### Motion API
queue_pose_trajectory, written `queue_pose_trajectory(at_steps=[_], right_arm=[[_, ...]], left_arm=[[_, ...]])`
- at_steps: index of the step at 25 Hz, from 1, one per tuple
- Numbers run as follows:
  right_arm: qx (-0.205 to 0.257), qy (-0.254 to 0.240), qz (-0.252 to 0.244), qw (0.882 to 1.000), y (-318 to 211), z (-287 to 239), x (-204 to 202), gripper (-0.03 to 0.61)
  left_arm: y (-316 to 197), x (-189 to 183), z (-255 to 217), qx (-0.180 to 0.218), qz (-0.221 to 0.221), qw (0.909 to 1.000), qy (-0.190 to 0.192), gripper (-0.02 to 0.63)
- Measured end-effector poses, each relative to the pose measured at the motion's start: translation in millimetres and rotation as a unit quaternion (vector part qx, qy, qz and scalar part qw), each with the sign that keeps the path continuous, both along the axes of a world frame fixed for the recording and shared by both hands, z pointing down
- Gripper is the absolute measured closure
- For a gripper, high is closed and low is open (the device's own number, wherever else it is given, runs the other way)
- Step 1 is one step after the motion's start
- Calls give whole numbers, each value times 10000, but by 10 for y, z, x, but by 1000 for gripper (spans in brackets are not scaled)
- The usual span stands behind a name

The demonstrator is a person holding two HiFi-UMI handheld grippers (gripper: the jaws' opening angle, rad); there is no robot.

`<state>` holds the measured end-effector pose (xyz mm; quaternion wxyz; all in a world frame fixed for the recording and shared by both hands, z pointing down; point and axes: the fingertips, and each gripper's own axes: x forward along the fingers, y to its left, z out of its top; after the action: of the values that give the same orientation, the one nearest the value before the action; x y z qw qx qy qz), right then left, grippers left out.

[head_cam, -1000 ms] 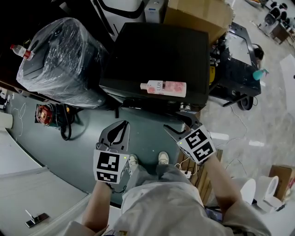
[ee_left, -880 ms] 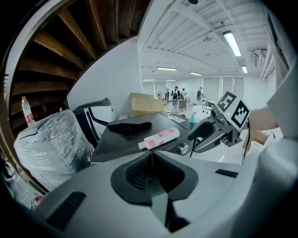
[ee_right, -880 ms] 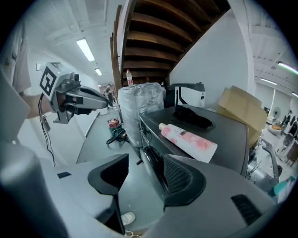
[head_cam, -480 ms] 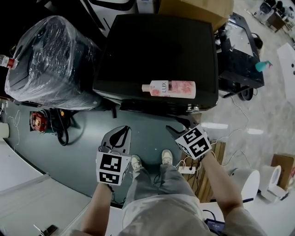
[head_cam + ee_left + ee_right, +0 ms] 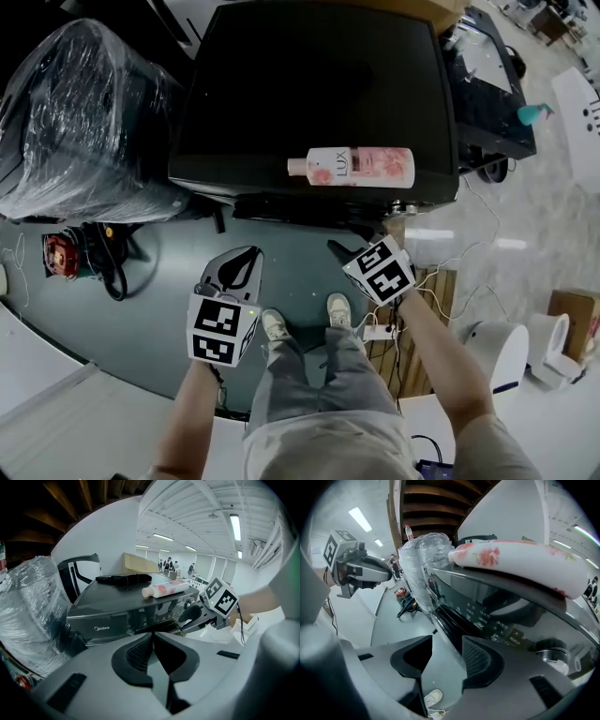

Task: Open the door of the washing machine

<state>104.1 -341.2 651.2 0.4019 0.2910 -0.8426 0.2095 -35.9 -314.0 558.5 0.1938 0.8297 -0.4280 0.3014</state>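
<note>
The black washing machine (image 5: 309, 94) fills the top of the head view, and its door is hidden below the front edge. A pink bottle (image 5: 352, 167) lies on its lid. My left gripper (image 5: 248, 253) hangs in front of the machine with its tips together and nothing in them. In the left gripper view, the left gripper (image 5: 152, 635) points at the machine's front panel (image 5: 108, 620). My right gripper (image 5: 349, 246) sits just under the front edge at the right. In its own view the right gripper (image 5: 446, 639) is open. Its jaws have just been closing, with nothing between them, close to the control panel (image 5: 487, 611).
A plastic-wrapped appliance (image 5: 75, 112) stands left of the machine. A red cable reel (image 5: 58, 255) lies on the floor beside it. A power strip with cables (image 5: 380, 333) and a wooden pallet (image 5: 417, 314) lie right of the person's shoes (image 5: 274, 325). A black cart (image 5: 487, 94) stands at the right.
Both grippers have sunk in front of the machine. The machine's top now looms larger in the head view, and the right gripper has drawn closer under the front edge.
</note>
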Motion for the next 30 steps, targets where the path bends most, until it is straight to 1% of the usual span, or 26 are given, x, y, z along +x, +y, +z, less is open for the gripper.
queue_pose_trajectory(at_steps=[5, 12, 16, 19, 24, 30], right_arm=[[-125, 253, 28, 9996, -80, 355, 8, 356], [-252, 442, 78, 9987, -183, 643, -52, 356], [-131, 625, -9, 9980, -246, 734, -60, 356], [-93, 783, 12, 9969, -248, 756, -45, 371], [-34, 758, 66, 9971, -249, 764, -47, 375], [-309, 661, 144, 9972, -120, 771, -72, 377]], left_arm=[[-16, -2, 324, -308, 136, 9992, 206, 584], [-97, -27, 668, -487, 336, 9981, 171, 584], [-64, -65, 815, -617, 352, 9973, 192, 584], [-19, -124, 899, -729, 341, 9966, 191, 584], [37, -220, 965, -865, 234, 9957, 223, 584], [140, -182, 1018, -884, 283, 9954, 237, 584]])
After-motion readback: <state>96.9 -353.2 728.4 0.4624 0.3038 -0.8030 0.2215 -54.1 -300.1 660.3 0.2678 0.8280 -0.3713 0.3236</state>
